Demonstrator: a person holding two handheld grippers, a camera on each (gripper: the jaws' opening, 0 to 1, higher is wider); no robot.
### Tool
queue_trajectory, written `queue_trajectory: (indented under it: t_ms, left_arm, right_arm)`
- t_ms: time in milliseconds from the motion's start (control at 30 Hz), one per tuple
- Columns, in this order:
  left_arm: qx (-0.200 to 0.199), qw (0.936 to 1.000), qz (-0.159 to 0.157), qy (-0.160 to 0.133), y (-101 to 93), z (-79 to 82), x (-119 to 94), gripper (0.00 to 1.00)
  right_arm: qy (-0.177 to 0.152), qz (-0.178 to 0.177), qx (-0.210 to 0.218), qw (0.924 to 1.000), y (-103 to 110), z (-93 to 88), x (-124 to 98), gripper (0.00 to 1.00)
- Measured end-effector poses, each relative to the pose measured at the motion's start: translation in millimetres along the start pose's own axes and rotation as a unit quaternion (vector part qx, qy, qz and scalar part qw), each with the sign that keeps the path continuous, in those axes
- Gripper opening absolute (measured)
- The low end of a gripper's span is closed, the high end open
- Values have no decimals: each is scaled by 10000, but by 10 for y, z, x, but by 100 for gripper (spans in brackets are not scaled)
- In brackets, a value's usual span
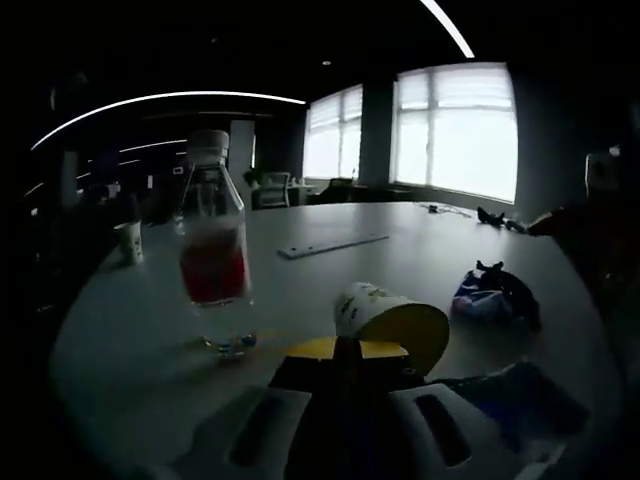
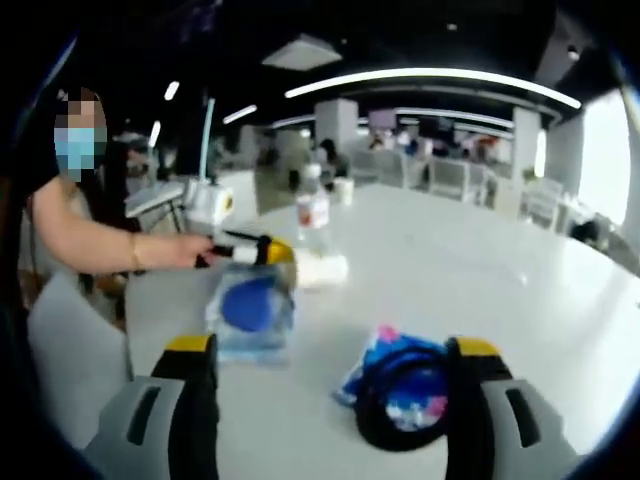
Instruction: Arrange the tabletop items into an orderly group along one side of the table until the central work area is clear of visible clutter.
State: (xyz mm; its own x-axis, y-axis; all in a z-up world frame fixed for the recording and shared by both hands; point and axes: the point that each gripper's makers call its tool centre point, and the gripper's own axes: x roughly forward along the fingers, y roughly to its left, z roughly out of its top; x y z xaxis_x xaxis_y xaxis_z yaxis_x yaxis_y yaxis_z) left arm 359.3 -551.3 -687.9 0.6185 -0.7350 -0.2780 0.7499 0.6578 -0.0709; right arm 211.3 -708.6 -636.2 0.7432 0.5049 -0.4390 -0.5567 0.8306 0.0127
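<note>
While the left gripper (image 1: pixel 345 385) clamps its yellow-tipped jaws on a tipped paper cup (image 1: pixel 388 320), the right gripper (image 2: pixel 335 385) holds its jaws wide apart over a crumpled blue wrapper (image 2: pixel 405 385). Left of the cup stands a bottle of red drink (image 1: pixel 213 255) on the white table (image 1: pixel 400 255).

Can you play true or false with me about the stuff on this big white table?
1. The clear plastic bottle holding red drink stands upright. True.
2. The white paper cup with a yellow inside stands upright. False: it lies on its side, at the left gripper.
3. The right gripper has its jaws wide apart. True.
4. The crinkly blue snack packet with a black loop hangs off the table's edge. False: it lies flat on the white table.
</note>
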Motion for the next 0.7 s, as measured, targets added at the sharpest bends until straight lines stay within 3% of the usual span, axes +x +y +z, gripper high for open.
queue_trajectory:
  t_ms: [233, 367, 700]
  left_arm:
    - [-102, 9999, -61, -51, 2, 136, -15, 1]
    - [-268, 9992, -285, 38, -90, 230, -56, 1]
    - [-91, 9918, -693, 1073, -405, 226, -210, 1]
  right_arm:
    - [-25, 58, -63, 10000, -2, 19, 38, 92]
    - [-62, 87, -86, 9999, 5, 37, 57, 92]
    - [-178, 215, -240, 9993, 85, 85, 130, 89]
